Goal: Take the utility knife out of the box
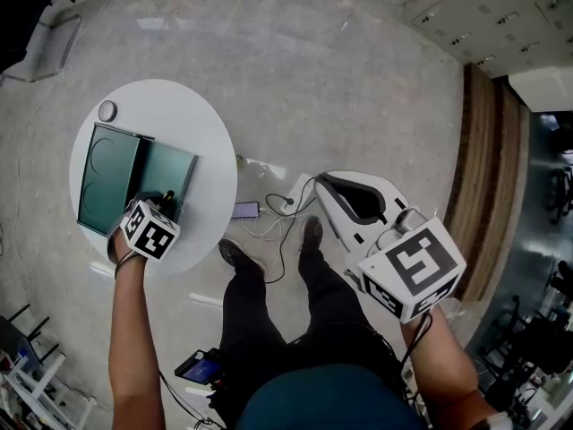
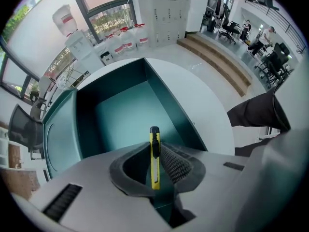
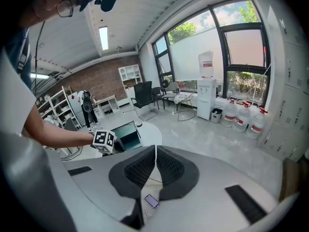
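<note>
A yellow utility knife (image 2: 154,159) with a black tip stands upright between the pads of my left gripper (image 2: 155,154), which is shut on it. Below it lies the open teal box (image 2: 126,111), its lid (image 2: 60,141) folded out to the left. In the head view the left gripper (image 1: 165,202) points straight down into the box (image 1: 168,170) on the round white table (image 1: 183,115); the knife is hidden there. My right gripper (image 1: 329,183) hangs over the floor, away from the table. Its pads (image 3: 166,166) are pressed together with nothing between them.
A small round object (image 1: 107,110) sits at the table's far edge. A phone (image 1: 246,210) and cables lie on the floor by the person's feet. Wooden steps (image 1: 483,150) run along the right, and a chair (image 1: 45,43) stands at the top left.
</note>
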### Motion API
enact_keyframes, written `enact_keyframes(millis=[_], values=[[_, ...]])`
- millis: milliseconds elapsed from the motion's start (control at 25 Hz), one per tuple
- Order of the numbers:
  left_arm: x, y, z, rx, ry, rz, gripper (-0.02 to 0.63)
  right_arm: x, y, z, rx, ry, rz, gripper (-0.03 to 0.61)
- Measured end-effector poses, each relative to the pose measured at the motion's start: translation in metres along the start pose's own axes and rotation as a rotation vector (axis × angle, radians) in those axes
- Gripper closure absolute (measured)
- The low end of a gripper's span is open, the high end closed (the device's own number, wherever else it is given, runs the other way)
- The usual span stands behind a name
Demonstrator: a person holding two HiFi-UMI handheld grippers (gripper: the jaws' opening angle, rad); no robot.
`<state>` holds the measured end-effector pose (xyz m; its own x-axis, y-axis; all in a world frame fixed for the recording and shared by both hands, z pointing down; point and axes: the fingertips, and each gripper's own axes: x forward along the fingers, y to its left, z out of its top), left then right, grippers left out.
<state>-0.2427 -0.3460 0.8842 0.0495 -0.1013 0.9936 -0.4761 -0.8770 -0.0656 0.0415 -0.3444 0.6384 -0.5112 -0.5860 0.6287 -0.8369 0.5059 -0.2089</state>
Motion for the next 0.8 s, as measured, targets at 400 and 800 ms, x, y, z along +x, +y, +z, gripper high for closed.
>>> enact_keyframes(millis=[400,800], values=[[-0.032,0.008,0.006,-0.081,-0.096,0.048,0.54,-0.015,0.005,0.013,-0.018,-0.026,-0.001,0.54],[-0.116,0.015,0.01,-0.177,-0.236,0.104,0.54,-0.043,0.028,0.049,-0.057,-0.083,0.018,0.54]])
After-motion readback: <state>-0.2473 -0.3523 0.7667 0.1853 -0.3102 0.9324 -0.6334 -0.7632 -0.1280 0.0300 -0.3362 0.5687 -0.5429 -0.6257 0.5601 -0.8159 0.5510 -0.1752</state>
